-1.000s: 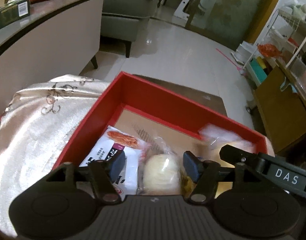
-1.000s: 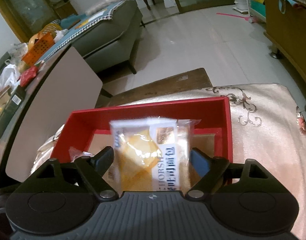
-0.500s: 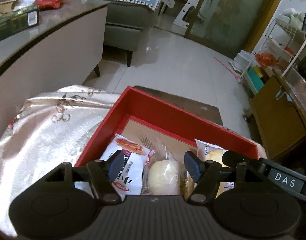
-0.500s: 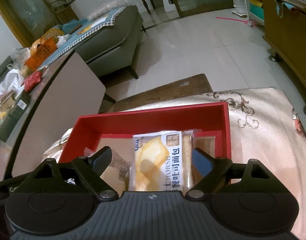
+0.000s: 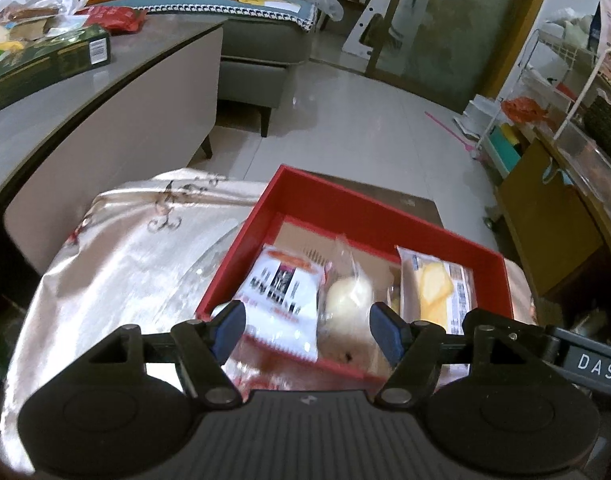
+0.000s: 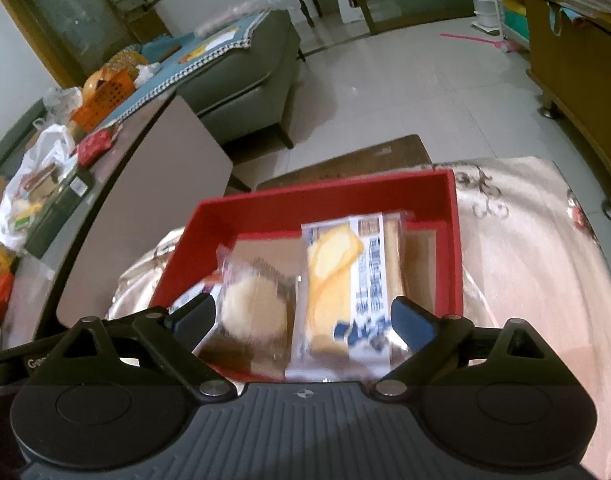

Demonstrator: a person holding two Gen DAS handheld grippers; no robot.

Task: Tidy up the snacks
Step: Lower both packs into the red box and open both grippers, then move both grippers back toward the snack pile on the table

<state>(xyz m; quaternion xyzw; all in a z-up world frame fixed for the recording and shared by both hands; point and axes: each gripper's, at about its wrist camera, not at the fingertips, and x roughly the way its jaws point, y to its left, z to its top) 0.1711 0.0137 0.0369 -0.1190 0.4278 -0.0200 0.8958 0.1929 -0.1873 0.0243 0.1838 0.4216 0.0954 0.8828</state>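
The red box (image 6: 325,204) sits on a cream cloth (image 6: 537,264) and holds three packets: yellow cake (image 6: 345,280) at 3 o'clock, round bun (image 6: 253,312) in the middle, white packet (image 5: 281,296) at 9 o'clock. The right gripper (image 6: 303,320) has just been opening, jaws wide, gripping nothing; the left gripper (image 5: 307,328) is part open, empty

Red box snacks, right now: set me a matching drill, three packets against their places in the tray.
Left wrist view.
1. white packet with red and black print
2. clear-wrapped round pale bun
3. yellow cake packet with blue lettering

a. middle of the red box
b. right end
c. left end

Pairs: 1-c, 2-a, 3-b
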